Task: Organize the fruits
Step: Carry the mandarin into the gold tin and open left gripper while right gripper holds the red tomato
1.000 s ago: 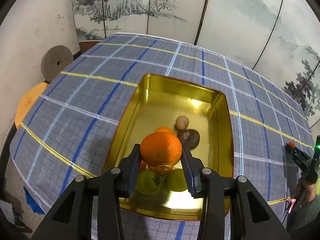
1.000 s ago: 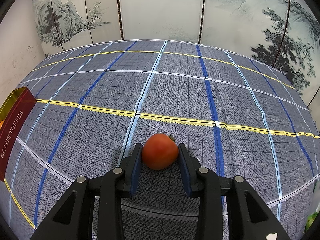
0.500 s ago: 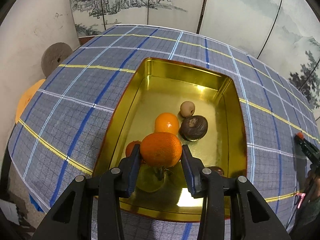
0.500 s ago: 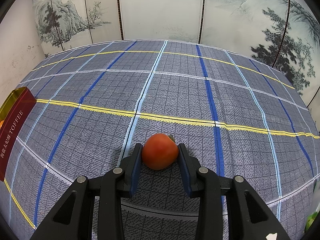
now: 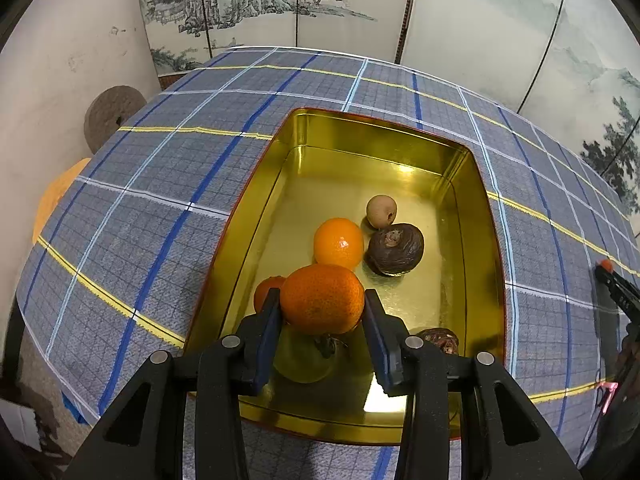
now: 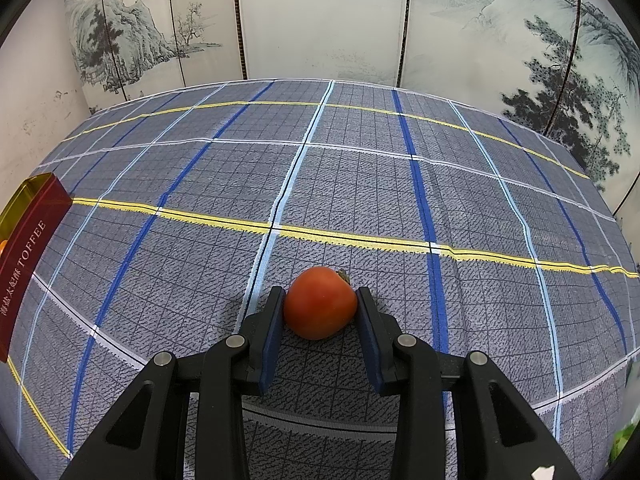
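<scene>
Two oranges (image 5: 322, 298), one tomato (image 6: 320, 308), perhaps six fruits in tin (image 5: 380, 132).

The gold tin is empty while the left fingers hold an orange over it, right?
Not empty. The left wrist view shows the gold tin already holding fruit, including another orange and a dark brown fruit. The left fingers do hold an orange over it.

Left claw (image 5: 322, 308) tight on a mandarin (image 5: 322, 298) above the fruit-filled gold tin (image 5: 476, 216).
</scene>
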Demonstrator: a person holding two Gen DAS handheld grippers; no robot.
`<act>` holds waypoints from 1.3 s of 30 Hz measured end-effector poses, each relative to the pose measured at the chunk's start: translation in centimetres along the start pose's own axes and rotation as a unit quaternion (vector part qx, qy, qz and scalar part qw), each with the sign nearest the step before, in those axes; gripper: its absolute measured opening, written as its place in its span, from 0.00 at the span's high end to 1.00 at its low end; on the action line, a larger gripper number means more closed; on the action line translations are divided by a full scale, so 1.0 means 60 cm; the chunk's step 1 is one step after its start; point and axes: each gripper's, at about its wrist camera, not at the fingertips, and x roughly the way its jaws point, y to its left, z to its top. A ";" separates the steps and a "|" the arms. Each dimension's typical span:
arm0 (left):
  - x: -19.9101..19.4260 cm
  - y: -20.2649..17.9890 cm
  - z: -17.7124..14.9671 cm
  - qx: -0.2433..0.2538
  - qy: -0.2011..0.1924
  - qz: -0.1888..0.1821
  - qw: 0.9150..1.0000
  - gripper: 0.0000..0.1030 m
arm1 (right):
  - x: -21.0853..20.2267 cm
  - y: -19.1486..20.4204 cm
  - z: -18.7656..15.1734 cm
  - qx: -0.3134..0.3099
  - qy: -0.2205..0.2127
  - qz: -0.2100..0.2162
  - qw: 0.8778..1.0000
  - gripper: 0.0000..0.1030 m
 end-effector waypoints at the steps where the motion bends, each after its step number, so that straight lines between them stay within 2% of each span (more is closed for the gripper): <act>1: -0.001 -0.001 -0.001 0.002 0.000 0.001 1.000 0.60 | 0.000 0.000 0.000 0.000 0.000 0.000 1.000 0.68; 18: 0.003 -0.005 -0.007 0.009 -0.001 0.008 1.000 0.58 | 0.001 0.000 -0.001 -0.001 0.000 -0.002 1.000 0.69; 29: -0.003 -0.021 -0.008 0.021 -0.015 0.005 1.000 0.48 | -0.002 -0.001 -0.001 0.000 0.000 -0.010 1.000 0.69; 39: -0.015 -0.034 -0.014 0.032 -0.032 0.000 0.999 0.46 | -0.003 0.007 0.001 0.002 0.001 -0.013 1.000 0.70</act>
